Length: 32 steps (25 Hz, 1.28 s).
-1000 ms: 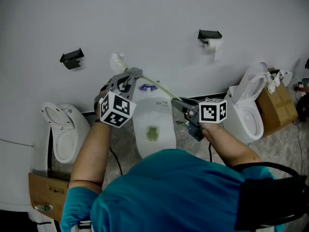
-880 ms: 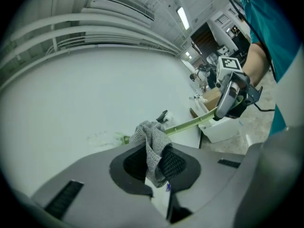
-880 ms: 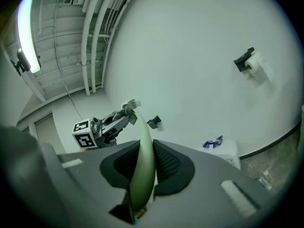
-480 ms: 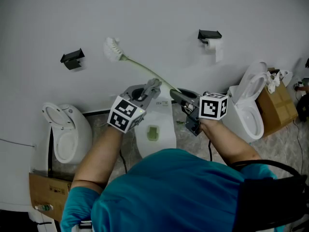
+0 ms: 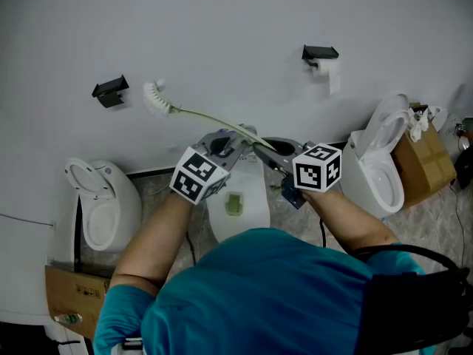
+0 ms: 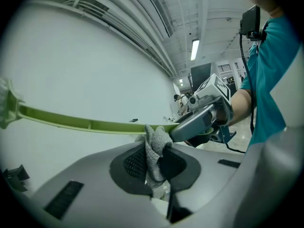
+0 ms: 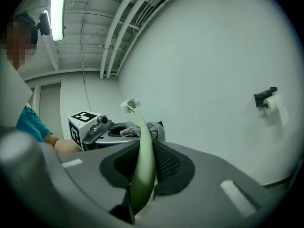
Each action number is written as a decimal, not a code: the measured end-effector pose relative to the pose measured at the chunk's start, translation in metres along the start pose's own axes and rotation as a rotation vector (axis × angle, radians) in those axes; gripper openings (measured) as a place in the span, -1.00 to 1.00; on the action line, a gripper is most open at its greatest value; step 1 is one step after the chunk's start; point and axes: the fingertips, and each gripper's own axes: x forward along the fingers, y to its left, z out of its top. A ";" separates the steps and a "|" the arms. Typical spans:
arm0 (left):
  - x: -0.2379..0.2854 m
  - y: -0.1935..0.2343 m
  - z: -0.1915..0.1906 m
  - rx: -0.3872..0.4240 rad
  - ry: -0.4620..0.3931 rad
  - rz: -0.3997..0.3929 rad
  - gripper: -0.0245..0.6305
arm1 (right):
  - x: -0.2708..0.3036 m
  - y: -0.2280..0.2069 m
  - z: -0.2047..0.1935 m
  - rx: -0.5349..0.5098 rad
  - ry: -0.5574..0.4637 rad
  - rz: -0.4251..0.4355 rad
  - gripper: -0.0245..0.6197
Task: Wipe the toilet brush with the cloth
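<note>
The toilet brush has a light green handle (image 5: pixel 211 118) and a white bristle head (image 5: pixel 154 98) that points up-left in the head view. My right gripper (image 5: pixel 264 154) is shut on the handle's near end (image 7: pixel 142 170). My left gripper (image 5: pixel 230 145) is shut on a grey cloth (image 6: pixel 154 151), which presses against the green handle (image 6: pixel 85 124) right beside the right gripper's jaws. In the right gripper view the cloth (image 7: pixel 142 129) wraps the handle a short way beyond my jaws, and the bristle head (image 7: pixel 129 105) lies further out.
A white toilet (image 5: pixel 235 198) stands directly below the grippers, another toilet (image 5: pixel 96 205) to the left and a third (image 5: pixel 380 165) to the right. A toilet-paper holder (image 5: pixel 322 59) and a black bracket (image 5: pixel 111 91) hang on the white wall. Cardboard boxes (image 5: pixel 425 157) sit at far right.
The left gripper with the cloth has slid down the handle from near the bristle head to beside the right gripper. The brush head has swung left and lower.
</note>
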 end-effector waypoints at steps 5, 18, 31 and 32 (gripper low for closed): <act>-0.003 0.003 -0.004 -0.055 -0.017 0.005 -0.81 | 0.001 -0.001 -0.005 -0.048 0.014 -0.021 -0.74; -0.014 0.020 -0.001 -0.115 -0.062 0.048 -0.81 | -0.003 -0.005 -0.007 -0.071 0.021 -0.034 -0.74; -0.027 0.041 0.000 -0.131 -0.090 0.101 -0.81 | -0.007 -0.011 -0.010 -0.088 0.030 -0.049 -0.74; -0.027 0.043 0.000 -0.132 -0.090 0.103 -0.81 | -0.007 -0.011 -0.010 -0.090 0.031 -0.050 -0.74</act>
